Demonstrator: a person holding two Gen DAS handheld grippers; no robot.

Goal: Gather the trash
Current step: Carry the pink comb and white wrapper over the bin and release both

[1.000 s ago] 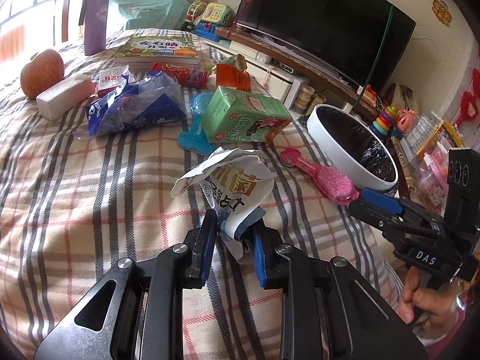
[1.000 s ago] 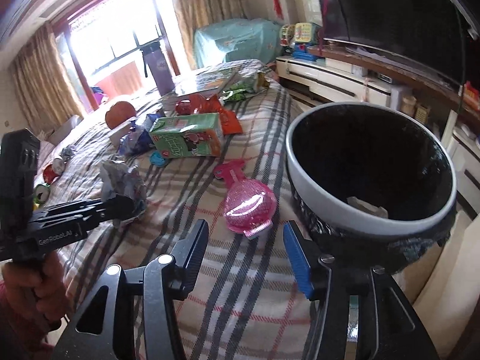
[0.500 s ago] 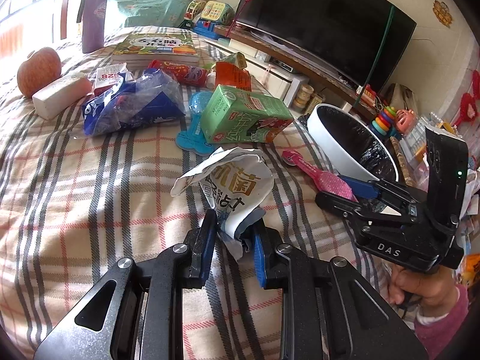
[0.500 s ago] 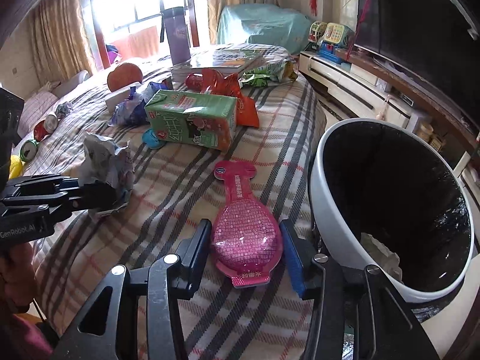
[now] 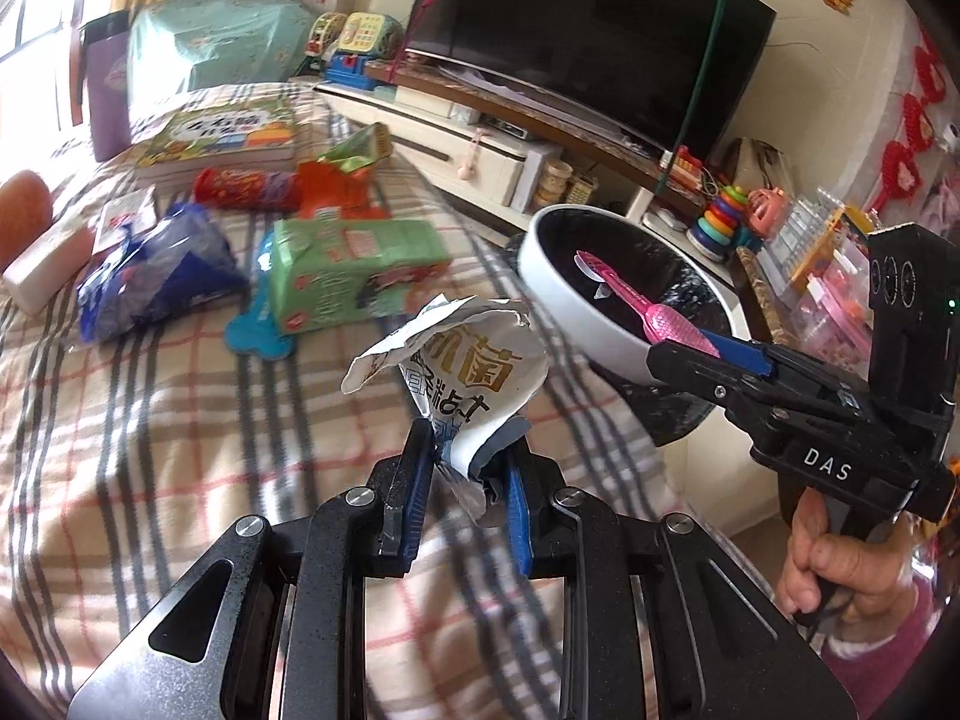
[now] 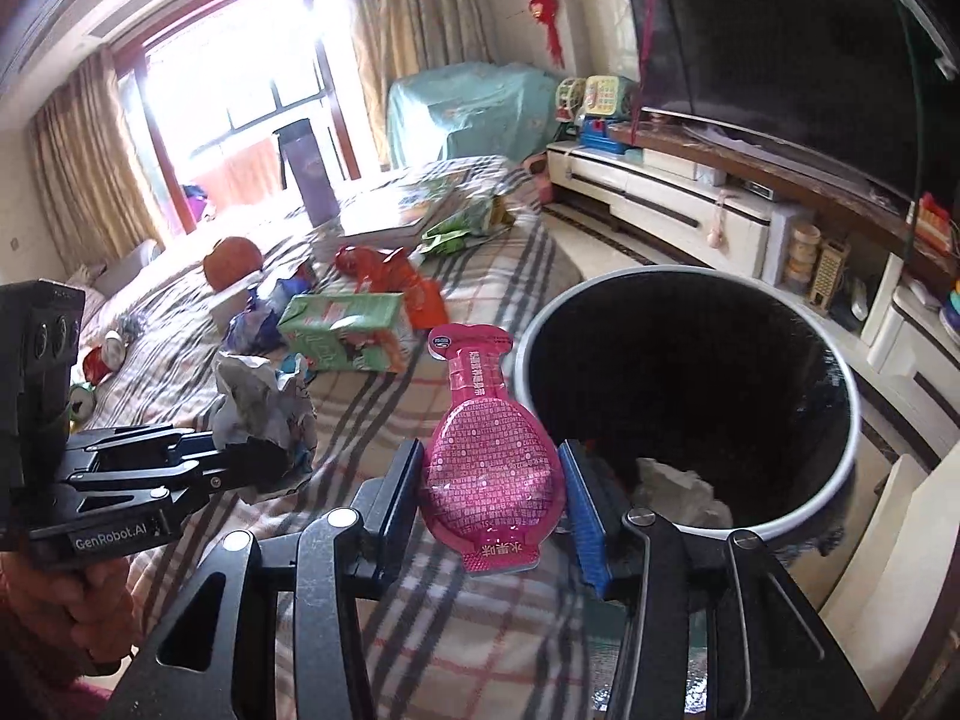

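My left gripper point(image 5: 465, 483) is shut on a crumpled white wrapper point(image 5: 462, 372) with gold and black print, held above the plaid bedspread point(image 5: 180, 420). My right gripper point(image 6: 495, 492) is shut on a pink bulb-shaped pouch point(image 6: 489, 468), lifted off the bed beside the bin. In the left wrist view the right gripper point(image 5: 684, 354) holds the pink pouch point(image 5: 654, 318) over the white-rimmed bin point(image 5: 540, 240). The bin point(image 6: 840, 396) has a black liner with white paper at its bottom. The right wrist view shows the left gripper point(image 6: 264, 462) and wrapper point(image 6: 258, 402) at the left.
On the bed lie a green carton point(image 5: 348, 276), a blue bag point(image 5: 156, 276), a flat blue piece point(image 5: 258, 336), a red snack tube point(image 5: 246, 189), a book point(image 5: 222, 138) and a purple bottle point(image 5: 108, 90). A TV stand point(image 6: 690, 204) runs behind the bin.
My right gripper closed on the pink pouch and lifted it off the bed toward the bin. My left gripper rose a little with the wrapper still in it.
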